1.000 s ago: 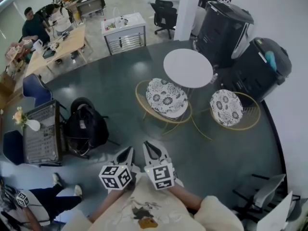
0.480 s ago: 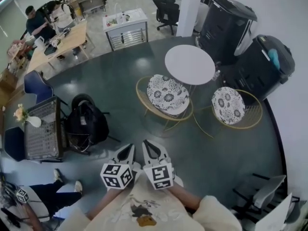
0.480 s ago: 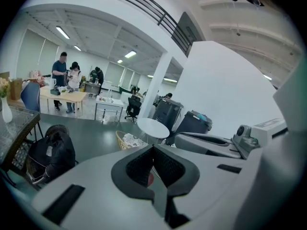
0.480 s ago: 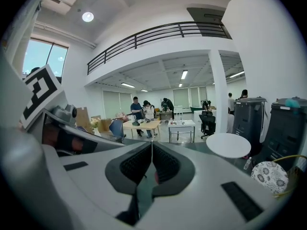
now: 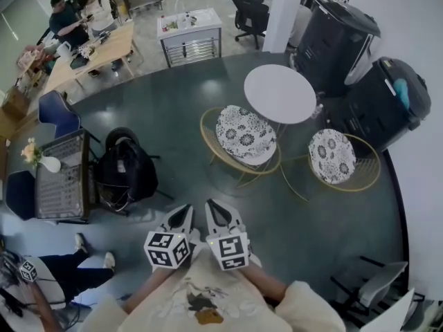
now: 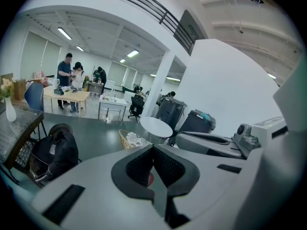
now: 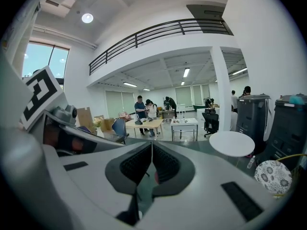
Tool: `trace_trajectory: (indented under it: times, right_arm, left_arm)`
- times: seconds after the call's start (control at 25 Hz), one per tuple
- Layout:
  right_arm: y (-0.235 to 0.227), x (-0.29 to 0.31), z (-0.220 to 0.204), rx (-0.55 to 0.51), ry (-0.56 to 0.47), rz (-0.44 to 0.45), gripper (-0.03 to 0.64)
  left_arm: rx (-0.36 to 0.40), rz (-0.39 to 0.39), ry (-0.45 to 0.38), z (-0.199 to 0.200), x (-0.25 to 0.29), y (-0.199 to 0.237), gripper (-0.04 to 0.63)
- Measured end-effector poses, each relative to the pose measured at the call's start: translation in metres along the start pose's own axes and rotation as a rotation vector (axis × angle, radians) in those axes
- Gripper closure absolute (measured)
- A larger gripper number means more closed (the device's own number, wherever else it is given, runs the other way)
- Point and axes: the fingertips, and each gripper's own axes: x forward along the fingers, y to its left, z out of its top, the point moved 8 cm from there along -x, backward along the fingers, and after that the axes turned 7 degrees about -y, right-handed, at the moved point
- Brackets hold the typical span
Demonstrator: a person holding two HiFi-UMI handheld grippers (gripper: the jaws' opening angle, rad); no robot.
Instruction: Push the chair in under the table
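A round white table (image 5: 280, 93) stands on the dark floor ahead of me. A gold wire chair with a floral cushion (image 5: 246, 137) sits at its near-left side, partly pulled out. A second such chair (image 5: 332, 155) stands at the table's near right. My left gripper (image 5: 185, 211) and right gripper (image 5: 214, 208) are held side by side close to my chest, both shut and empty, well short of the chairs. The left gripper view shows the table (image 6: 156, 126) and the first chair (image 6: 132, 139) beyond its closed jaws. The right gripper view shows the table (image 7: 231, 143) and the second chair (image 7: 273, 175).
A black backpack (image 5: 124, 171) rests on a seat to my left, beside a mesh-top desk with a vase (image 5: 59, 185). Large black machines (image 5: 336, 37) (image 5: 387, 102) and a white pillar (image 5: 280, 9) stand behind the table. People gather at a wooden table (image 5: 90, 50) far left.
Both grippers stay where they were, shut. The head view has shifted a little, so the table and chairs sit slightly further right and lower in the picture.
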Motion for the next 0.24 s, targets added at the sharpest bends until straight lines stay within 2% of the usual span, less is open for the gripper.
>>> trace_trajectory:
  times: [0.24]
  right_arm:
    - [-0.0058,-0.0042,-0.0034,-0.006,0.011,-0.004,0.601]
  left_arm:
    - [0.007,0.009,-0.003,0.0019,-0.0009,-0.0023,0.586]
